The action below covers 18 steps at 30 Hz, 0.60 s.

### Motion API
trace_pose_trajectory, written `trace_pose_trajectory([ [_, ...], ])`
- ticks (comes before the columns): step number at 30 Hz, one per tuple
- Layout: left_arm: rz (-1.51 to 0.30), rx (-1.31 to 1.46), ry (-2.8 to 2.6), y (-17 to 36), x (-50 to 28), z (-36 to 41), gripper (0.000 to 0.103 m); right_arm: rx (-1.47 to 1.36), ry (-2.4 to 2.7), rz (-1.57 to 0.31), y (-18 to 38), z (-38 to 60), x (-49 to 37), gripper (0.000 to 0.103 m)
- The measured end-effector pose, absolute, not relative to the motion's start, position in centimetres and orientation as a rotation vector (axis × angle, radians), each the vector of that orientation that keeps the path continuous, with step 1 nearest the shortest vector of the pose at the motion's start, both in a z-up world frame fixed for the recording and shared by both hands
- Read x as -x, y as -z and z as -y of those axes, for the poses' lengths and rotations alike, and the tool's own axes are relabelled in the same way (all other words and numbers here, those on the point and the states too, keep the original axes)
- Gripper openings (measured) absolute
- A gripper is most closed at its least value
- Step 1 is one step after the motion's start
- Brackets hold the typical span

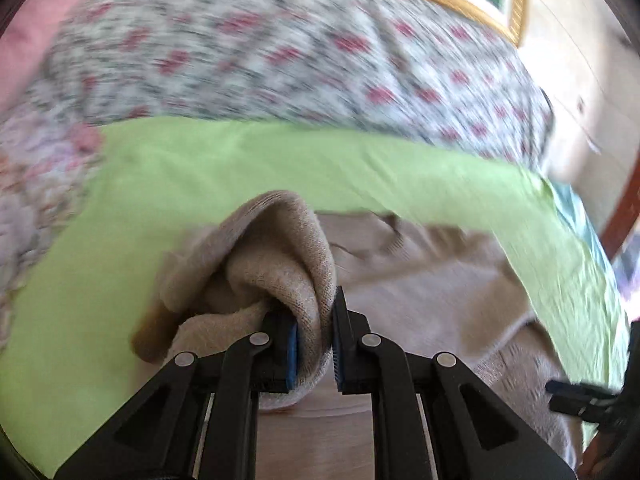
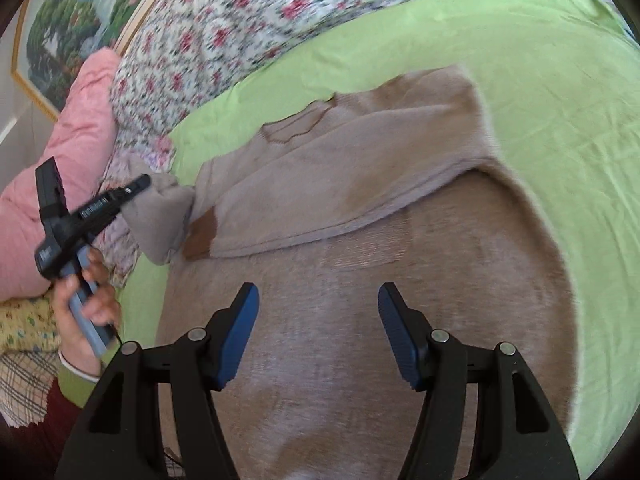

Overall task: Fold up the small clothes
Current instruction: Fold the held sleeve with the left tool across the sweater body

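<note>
A beige knit sweater [image 2: 360,208] lies on a green sheet [image 2: 540,80], with one sleeve folded across its chest. My left gripper [image 1: 316,344] is shut on the bunched cuff of the other sleeve [image 1: 276,256] and holds it lifted at the sweater's left side. It also shows in the right wrist view [image 2: 136,188], held by a hand, with the sleeve [image 2: 164,216] hanging from it. My right gripper [image 2: 318,332] is open and empty, just above the sweater's lower body.
A floral quilt [image 1: 280,48] and a pink pillow [image 2: 72,160] lie beyond the sheet. A framed picture [image 2: 60,24] leans against the wall. Patterned clothes [image 2: 24,336] sit at the left edge. The green sheet [image 1: 100,260] surrounds the sweater.
</note>
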State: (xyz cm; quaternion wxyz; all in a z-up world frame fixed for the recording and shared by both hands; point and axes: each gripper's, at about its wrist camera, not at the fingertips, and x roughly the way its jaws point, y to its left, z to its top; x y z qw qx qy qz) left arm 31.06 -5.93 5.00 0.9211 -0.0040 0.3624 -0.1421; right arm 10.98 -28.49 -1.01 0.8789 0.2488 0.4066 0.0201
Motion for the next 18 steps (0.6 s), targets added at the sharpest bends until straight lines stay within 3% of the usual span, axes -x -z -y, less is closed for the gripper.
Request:
trace_pose_trajectory([
  [7,-0.895,-0.093,0.359,1.7,-32.8,11.5,0.021,-0.601,0.039,-0.830,1.2,32.3,-9.2,0.063],
  [9,-0.910,-0.094,0.385,2.1,-32.1,11.6,0.031,-0.609,0.052,-0.826,1.1,32.9,-9.1,0.063],
  [11,-0.918,-0.088,0.407,2.0,-31.0,11.0,0.058,-0.598,0.055,-0.817,0.7,33.0,-9.3,0.063],
  [13,-0.901,-0.089,0.418,1.5,-29.0,10.1,0.065,-0.577,0.042,-0.813,0.2,32.8,-10.1,0.063],
  [18,-0.872,-0.084,0.390,0.8,-23.7,5.4,0.069,-0.454,-0.040,-0.818,-1.3,29.8,-13.7,0.063],
])
